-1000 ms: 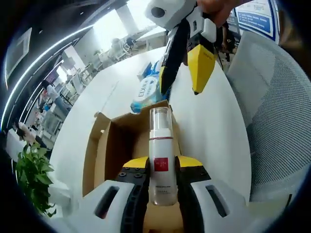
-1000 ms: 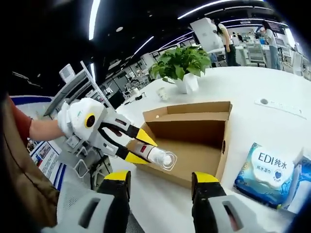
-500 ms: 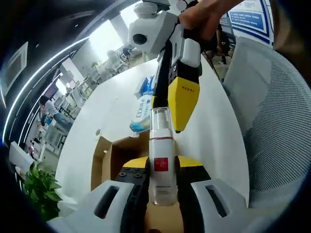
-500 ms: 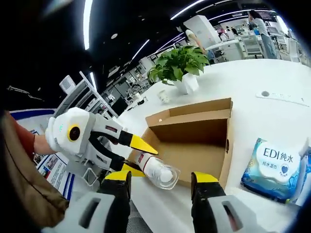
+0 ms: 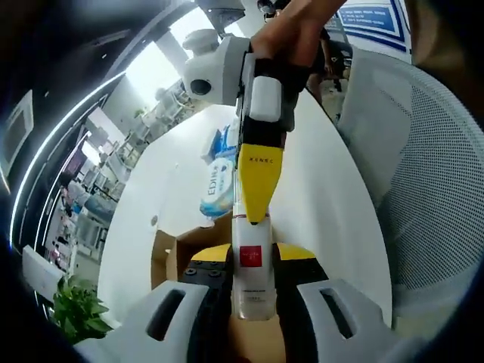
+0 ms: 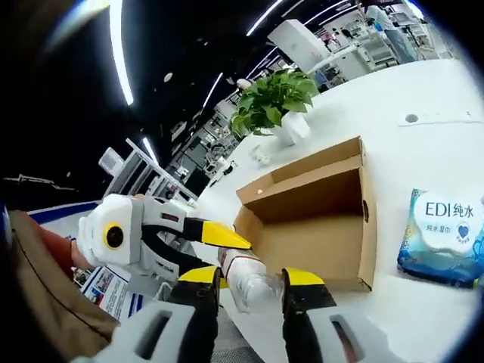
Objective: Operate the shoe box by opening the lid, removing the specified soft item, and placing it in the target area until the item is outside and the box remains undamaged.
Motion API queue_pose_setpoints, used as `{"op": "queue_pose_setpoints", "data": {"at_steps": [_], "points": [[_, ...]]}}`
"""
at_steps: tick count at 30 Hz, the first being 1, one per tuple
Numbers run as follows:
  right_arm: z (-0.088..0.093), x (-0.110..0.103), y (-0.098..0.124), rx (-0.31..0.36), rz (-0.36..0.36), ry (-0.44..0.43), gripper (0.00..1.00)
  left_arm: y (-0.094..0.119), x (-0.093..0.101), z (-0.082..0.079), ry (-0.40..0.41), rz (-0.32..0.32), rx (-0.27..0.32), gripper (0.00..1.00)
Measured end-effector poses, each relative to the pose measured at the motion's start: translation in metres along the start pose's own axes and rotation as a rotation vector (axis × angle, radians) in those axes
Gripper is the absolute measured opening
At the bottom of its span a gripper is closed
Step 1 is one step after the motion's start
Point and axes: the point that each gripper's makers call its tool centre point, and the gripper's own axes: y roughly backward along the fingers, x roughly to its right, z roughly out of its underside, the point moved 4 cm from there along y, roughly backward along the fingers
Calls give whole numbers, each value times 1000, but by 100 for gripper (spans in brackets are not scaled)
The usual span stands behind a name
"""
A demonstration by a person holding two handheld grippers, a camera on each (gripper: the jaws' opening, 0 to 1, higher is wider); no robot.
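**Jaws meeting over the bottle**

Jaws of the left gripper [image 5: 253, 261] are clamped on the lower body of the bottle [image 5: 250, 265], whose long axis runs straight out along them, cap end pointing away. The right gripper [image 6: 249, 281] faces it head-on – its jaws stand parted on either side of that cap end, not yet pressing it as far as I can tell, so the coming move looks like a hand-over or a pull on the cap.

The bottle is a clear, rigid cylinder with a white band and a red label (hardly a soft item). It is held in the air, outside the shoe box [image 6: 318, 227], which sits open on the white desk [image 6: 423, 98] – apparently undamaged. A tissue pack [image 6: 446, 234] lies just beside the box.
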Motion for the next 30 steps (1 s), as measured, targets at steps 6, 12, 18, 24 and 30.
{"op": "queue_pose_setpoints", "data": {"at_steps": [6,12,18,24,30], "points": [[4,-9,0,15,-34,-92,20,0,1,1,-20,3,-12,20],[8,-10,-2,17,-42,-126,17,-2,3,3,-25,9,-21,20],[9,-5,-5,7,-37,-133,17,-2,6,7,-34,19,-35,20],[9,0,-4,8,-22,-196,17,-3,8,8,-10,24,-27,21],[12,2,-1,29,-33,-301,17,-4,11,7,-6,30,-20,21]]}}
